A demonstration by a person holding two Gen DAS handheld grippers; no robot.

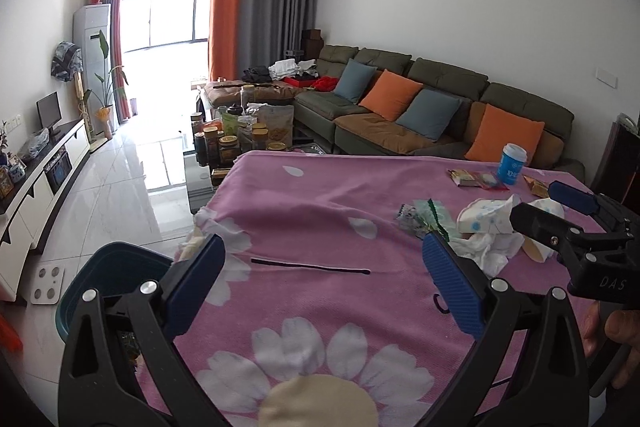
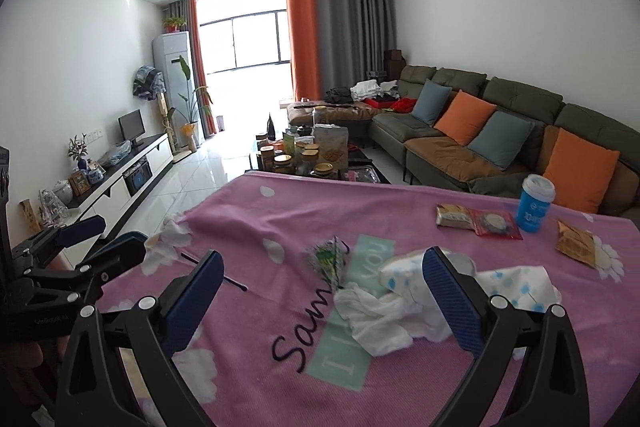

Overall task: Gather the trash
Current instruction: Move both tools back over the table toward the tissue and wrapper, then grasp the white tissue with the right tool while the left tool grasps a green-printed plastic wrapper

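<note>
On the pink flowered cloth (image 1: 320,195) lie crumpled white tissue (image 2: 384,319), a blue-dotted white wrapper (image 2: 404,271), a green wrapper (image 2: 328,259), a red packet (image 2: 494,225), two gold packets (image 2: 452,217) and a blue cup (image 2: 534,207). A thin black stick (image 1: 310,267) lies near the left edge. My right gripper (image 2: 324,299) is open above the tissue, its right finger over the dotted wrapper. My left gripper (image 1: 324,283) is open over the stick, holding nothing. A dark blue bin (image 1: 116,275) stands on the floor left of the table.
A coffee table with several jars (image 1: 236,143) stands beyond the far edge. A green sofa (image 1: 400,123) with cushions runs along the right wall, a TV cabinet (image 1: 44,187) along the left. A white scale (image 1: 46,285) lies on the tiled floor.
</note>
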